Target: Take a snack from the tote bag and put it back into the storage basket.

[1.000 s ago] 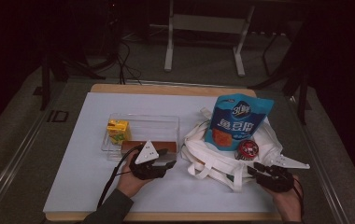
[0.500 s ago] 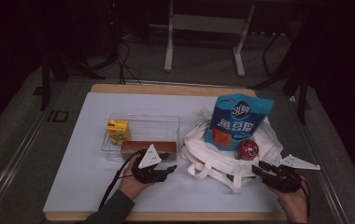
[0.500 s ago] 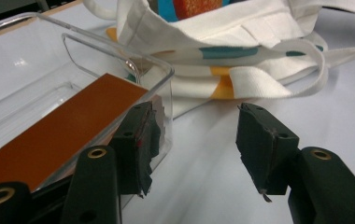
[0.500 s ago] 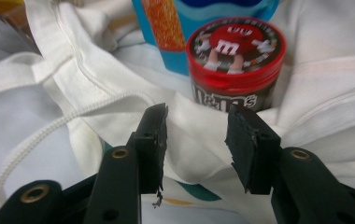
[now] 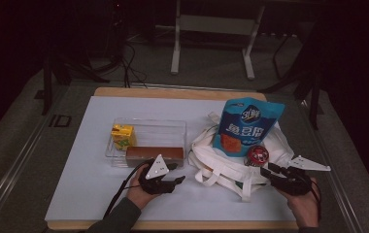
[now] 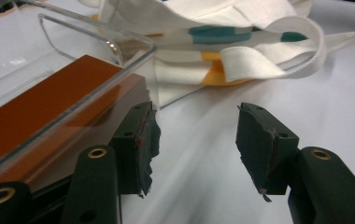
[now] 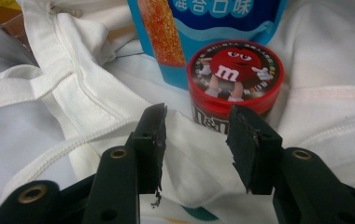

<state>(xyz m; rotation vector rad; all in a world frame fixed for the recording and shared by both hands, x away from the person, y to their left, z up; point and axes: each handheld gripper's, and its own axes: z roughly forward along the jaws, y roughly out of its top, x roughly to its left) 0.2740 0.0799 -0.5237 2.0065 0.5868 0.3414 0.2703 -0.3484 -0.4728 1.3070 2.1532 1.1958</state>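
A white tote bag (image 5: 231, 167) lies right of centre with a blue snack bag (image 5: 248, 128) and a red M&M's tin (image 5: 258, 155) on it. My right gripper (image 5: 269, 171) stands open just in front of the tin, its jaws over the bag's cloth. In the right gripper view the tin (image 7: 234, 77) sits just beyond the open right gripper (image 7: 195, 140). My left gripper (image 5: 175, 182) is open and empty on the table, beside a clear tray (image 5: 148, 127). A brown box (image 6: 40, 107) lies behind the tray's wall (image 6: 96, 46).
A yellow juice box (image 5: 123, 136) stands in the tray's left end. The tote's handles (image 5: 211, 172) loop onto the white table cover (image 5: 85, 194) between the two grippers. The table's wooden edge (image 5: 173, 225) runs close behind both hands.
The left gripper has slid a little toward the near edge. The right gripper's grey plate has come into sight at its right side; the hand has hardly shifted.
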